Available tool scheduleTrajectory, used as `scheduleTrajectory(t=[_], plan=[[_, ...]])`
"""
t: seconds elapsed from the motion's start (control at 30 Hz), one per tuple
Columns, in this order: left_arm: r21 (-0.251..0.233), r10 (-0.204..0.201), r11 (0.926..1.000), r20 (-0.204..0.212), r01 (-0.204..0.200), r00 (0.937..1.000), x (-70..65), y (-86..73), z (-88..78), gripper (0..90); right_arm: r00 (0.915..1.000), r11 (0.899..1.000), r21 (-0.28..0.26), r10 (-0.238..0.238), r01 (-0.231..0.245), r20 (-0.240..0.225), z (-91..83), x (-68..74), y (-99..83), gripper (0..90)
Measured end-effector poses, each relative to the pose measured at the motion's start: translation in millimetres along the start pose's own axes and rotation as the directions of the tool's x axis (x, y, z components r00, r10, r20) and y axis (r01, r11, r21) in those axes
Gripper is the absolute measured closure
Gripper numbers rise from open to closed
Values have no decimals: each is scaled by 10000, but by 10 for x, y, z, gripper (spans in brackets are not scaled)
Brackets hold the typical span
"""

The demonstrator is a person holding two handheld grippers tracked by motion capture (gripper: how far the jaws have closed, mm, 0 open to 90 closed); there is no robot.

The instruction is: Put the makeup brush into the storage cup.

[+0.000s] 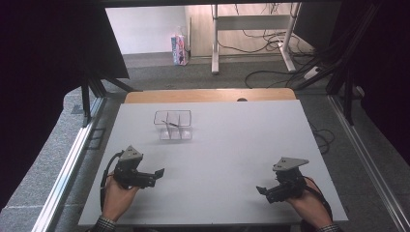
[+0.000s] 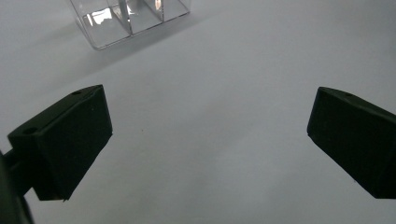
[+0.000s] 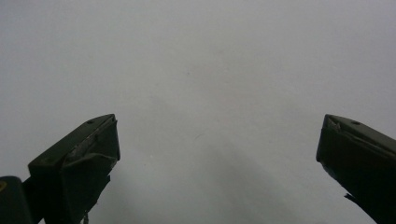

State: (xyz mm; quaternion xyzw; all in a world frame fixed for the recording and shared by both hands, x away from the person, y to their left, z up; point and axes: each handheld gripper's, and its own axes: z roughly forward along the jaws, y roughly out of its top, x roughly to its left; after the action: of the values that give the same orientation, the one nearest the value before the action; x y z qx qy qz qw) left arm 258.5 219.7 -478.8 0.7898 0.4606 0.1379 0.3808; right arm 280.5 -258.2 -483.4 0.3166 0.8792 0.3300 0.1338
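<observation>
A person sat at a pale grey table (image 1: 232,145), seen from above, with a hand-held gripper in each hand near the table's near edge.

At the left, the person's left hand (image 1: 118,193) held the left gripper (image 1: 155,175) low over the table, its black jaws pointing toward the middle. In the left gripper view the left gripper (image 2: 208,140) had its jaws spread wide, with bare table between them and nothing gripped.

Farther back and slightly left of centre stood a clear plastic divided container (image 1: 173,125), with thin partitions splitting it into compartments. A small thin item lay inside it, too small to identify. In the left gripper view the clear plastic divided container (image 2: 130,18) appeared at the top edge, well apart from the jaws.

At the right, the person's right hand (image 1: 304,203) held the right gripper (image 1: 263,191), its jaws pointing left. In the right gripper view the right gripper (image 3: 217,149) was also spread wide over bare table, holding nothing.

Beyond the table, on the floor, stood a small pink and blue carton (image 1: 179,49) and desk legs (image 1: 215,38) with loose cables.
</observation>
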Motion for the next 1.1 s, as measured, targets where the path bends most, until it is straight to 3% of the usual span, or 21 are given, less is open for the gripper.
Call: scheduleTrajectory(t=[1.1], plan=[[-36, -202, 9998, -540, 201, 9983, 66, -255, -234, 3, 9999, 9999, -4, 100, -100, -11, 0, -7, -2, 0]])
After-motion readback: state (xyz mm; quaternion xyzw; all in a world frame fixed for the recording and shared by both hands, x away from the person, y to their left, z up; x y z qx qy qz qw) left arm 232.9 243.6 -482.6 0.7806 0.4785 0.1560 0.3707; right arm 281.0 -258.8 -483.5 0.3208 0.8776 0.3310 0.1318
